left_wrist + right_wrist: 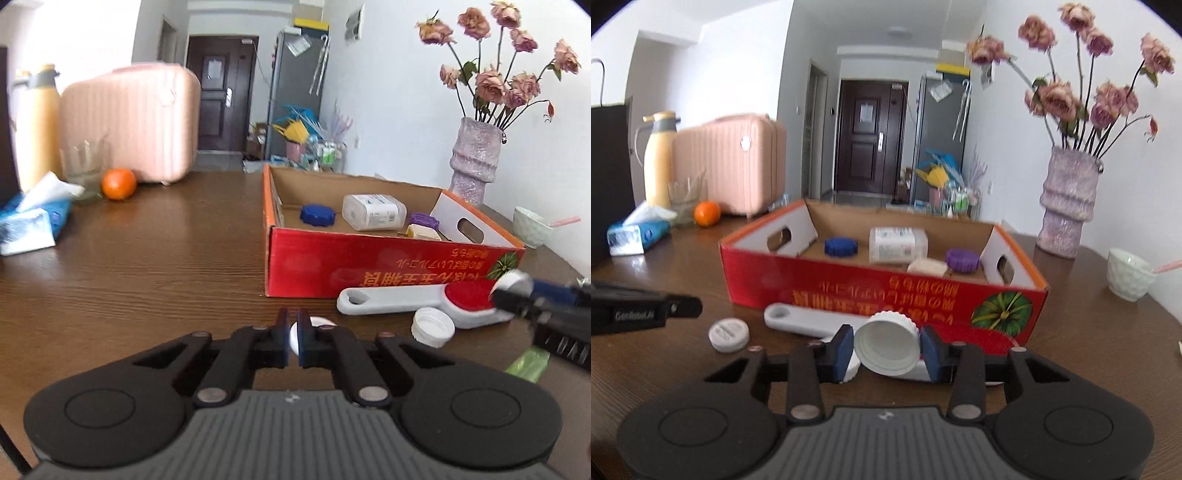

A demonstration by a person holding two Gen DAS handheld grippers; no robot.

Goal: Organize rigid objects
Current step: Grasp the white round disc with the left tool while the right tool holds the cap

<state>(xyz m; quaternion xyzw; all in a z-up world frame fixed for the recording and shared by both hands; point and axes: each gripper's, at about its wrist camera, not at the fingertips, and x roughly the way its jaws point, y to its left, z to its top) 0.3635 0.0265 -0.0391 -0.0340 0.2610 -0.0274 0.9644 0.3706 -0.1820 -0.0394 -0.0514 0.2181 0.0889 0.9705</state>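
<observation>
A red box (879, 295) sits open on the worktop, holding a blue cap (841, 246), a purple cap (961, 259), a clear bottle (897, 244) on its side and a beige plug (927, 266). A grey-handled brush (406, 301) and white caps (433, 327) lie just before it.

Both wrist views low, near, facing shared box (388, 266)

Left tongs (291, 341): matte black linkage arms, silver round rivets at the pivots, blue pads on the inner finger faces. Behind them, a grey ribbed housing flanked by two black round discs.

Right tongs (886, 354): same build, black arms, silver rivets, blue pads, grey ribbed housing carrying a small white logo. Left unit's side bears white lettering, "GenRobot.AI".
</observation>
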